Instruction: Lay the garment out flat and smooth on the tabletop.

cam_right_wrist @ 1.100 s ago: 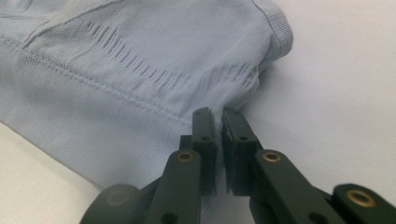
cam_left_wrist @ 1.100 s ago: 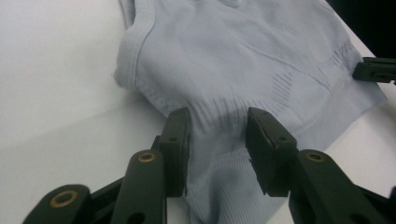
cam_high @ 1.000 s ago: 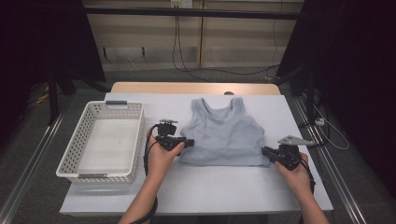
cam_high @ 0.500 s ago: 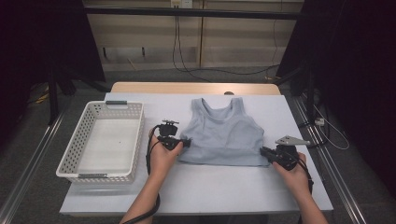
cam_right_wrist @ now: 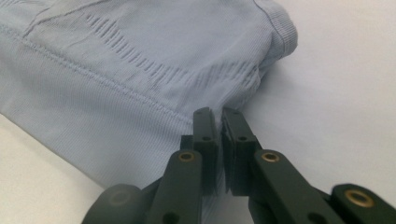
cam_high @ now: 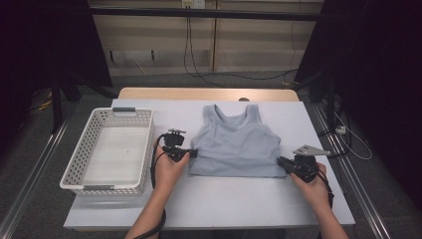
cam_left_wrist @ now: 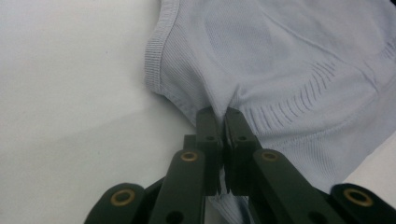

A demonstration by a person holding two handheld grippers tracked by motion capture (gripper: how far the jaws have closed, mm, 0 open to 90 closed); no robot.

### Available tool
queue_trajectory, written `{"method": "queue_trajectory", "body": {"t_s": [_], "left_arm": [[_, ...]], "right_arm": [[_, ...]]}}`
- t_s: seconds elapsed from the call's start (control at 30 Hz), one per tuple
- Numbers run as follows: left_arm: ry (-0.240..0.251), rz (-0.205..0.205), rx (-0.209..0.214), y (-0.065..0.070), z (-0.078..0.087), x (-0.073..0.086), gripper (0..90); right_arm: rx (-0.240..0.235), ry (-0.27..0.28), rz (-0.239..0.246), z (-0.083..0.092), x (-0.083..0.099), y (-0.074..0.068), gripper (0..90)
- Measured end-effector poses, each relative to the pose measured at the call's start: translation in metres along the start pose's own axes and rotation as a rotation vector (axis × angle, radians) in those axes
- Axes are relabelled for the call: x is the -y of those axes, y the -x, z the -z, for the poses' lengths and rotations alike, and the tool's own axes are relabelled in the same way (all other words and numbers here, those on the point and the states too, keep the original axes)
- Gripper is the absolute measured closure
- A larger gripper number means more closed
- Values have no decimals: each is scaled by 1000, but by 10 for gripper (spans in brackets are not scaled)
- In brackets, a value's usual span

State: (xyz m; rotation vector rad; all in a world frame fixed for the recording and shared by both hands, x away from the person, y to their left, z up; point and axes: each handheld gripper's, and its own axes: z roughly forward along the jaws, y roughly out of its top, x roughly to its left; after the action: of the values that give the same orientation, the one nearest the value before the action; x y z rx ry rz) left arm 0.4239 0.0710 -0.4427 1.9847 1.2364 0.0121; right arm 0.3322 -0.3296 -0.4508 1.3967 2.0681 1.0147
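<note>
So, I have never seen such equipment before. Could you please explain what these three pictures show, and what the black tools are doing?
A person sits at a white table, with a hand-held gripper in each hand: a black two-jaw clamp. One picture looks down from above. The other two come from small cameras riding on each tool. A light blue tank top lies flat on the table beside a white basket. The left hand-held gripper is shut on the top's side edge, and the right hand-held gripper is shut on the opposite side.
</note>
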Motion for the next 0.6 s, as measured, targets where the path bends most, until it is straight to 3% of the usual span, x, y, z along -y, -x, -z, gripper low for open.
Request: {"method": "queue_trajectory", "body": {"t_s": [0.3,0.37,0.5,0.6], "left_arm": [[3,-15,3,1,0,2,856],[-4,-11,0,1,-1,3,859],[-26,-43,-31,6,0,2,865],[-28,-32,-24,6,5,1,868]], "right_arm": [[4,-8,-17,-2,4,2,796],[-2,-14,-16,-2,5,2,820],[-6,-24,-12,-3,4,1,847],[-2,-22,-6,-3,3,0,853]]}}
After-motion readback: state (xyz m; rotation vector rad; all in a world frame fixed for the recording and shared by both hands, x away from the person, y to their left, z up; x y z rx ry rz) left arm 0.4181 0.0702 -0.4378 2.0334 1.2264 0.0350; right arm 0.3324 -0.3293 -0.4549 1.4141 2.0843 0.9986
